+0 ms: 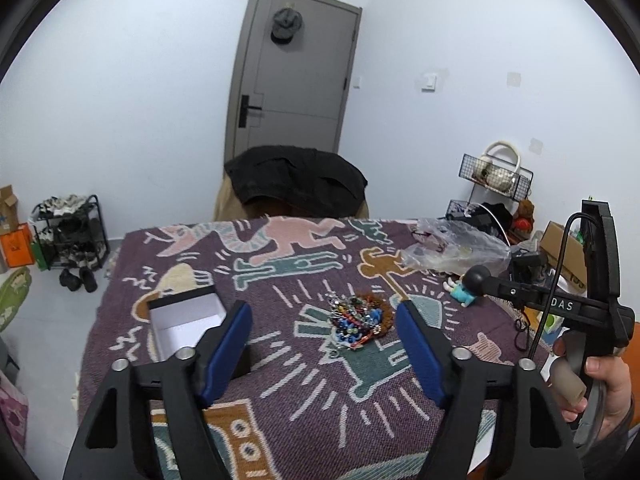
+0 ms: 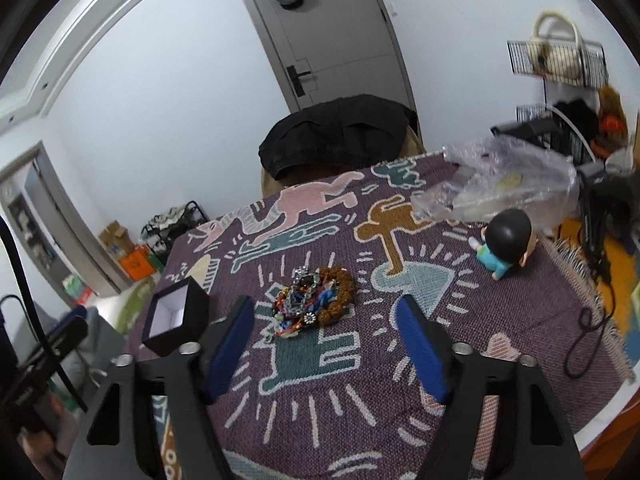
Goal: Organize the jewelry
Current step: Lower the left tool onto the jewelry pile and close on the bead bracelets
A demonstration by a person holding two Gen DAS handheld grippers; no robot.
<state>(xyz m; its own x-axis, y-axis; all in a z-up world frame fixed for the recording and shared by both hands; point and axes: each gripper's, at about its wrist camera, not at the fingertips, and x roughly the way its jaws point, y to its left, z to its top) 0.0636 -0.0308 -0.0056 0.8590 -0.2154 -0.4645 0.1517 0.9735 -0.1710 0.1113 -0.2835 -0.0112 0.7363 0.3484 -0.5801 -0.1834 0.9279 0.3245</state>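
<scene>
From the left wrist view, the left gripper has its two blue-padded black fingers spread wide with nothing between them and nothing touched. They hang over a desk covered in a coarse woven purple cloth with pink, teal and tan cartoon figures. Just ahead of the gap, nearer the right finger, lies the jewelry heap: a tangled mound of glossy coloured beads, silvery chain and a ring of knobbly brown seed beads. Beside the left finger, partly behind it, stands a small square black cardboard box, open, with a smooth white lining. Past the right finger sit a crinkled clear plastic bag and a small figurine in a teal outfit. At the far right a hand holds the right gripper's black handle.

From the right wrist view, the right gripper also stands open, its blue fingers well apart, gripping nothing and clear of the cloth. The jewelry heap lies just beyond the fingertips, between them and closer to the left finger. The black box is just outside the left finger, tilted in this lens, its white inside showing. Far beyond the right finger sit the round, black-haired figurine and the plastic bag, near the desk's far edge.
</scene>
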